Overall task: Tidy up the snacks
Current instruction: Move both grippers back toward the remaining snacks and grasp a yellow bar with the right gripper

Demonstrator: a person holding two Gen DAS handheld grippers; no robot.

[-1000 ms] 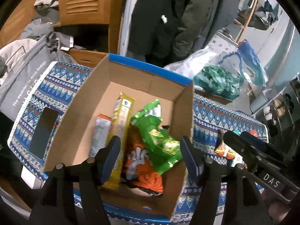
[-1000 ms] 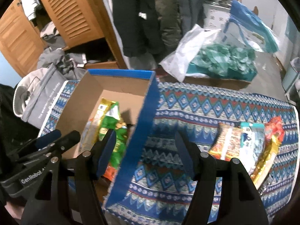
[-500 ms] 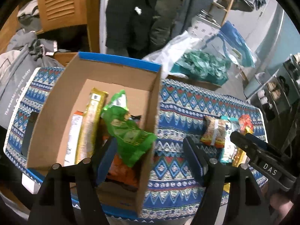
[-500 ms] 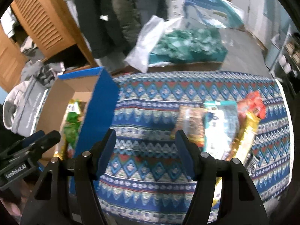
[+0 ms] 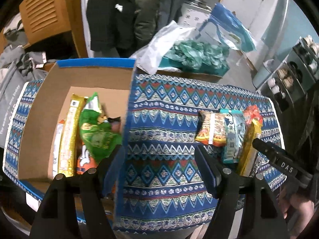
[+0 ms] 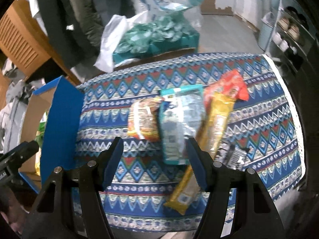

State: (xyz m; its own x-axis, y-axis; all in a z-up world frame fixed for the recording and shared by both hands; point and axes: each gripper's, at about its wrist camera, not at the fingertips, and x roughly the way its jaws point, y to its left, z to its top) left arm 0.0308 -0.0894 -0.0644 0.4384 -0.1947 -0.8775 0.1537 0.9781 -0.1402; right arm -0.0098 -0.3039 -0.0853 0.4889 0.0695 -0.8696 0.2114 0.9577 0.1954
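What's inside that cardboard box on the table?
The box holds snack packs: a long yellow pack, a crumpled green bag and an orange bag partly under the green one. A pale packet sits beside the yellow. Anything beneath them is hidden.

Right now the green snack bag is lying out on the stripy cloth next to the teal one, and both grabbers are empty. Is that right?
Not quite. The green snack bag lies inside the cardboard box, as the left wrist view shows, not on the stripy cloth. The teal packet is on the cloth, and nothing sits between either gripper's fingers.
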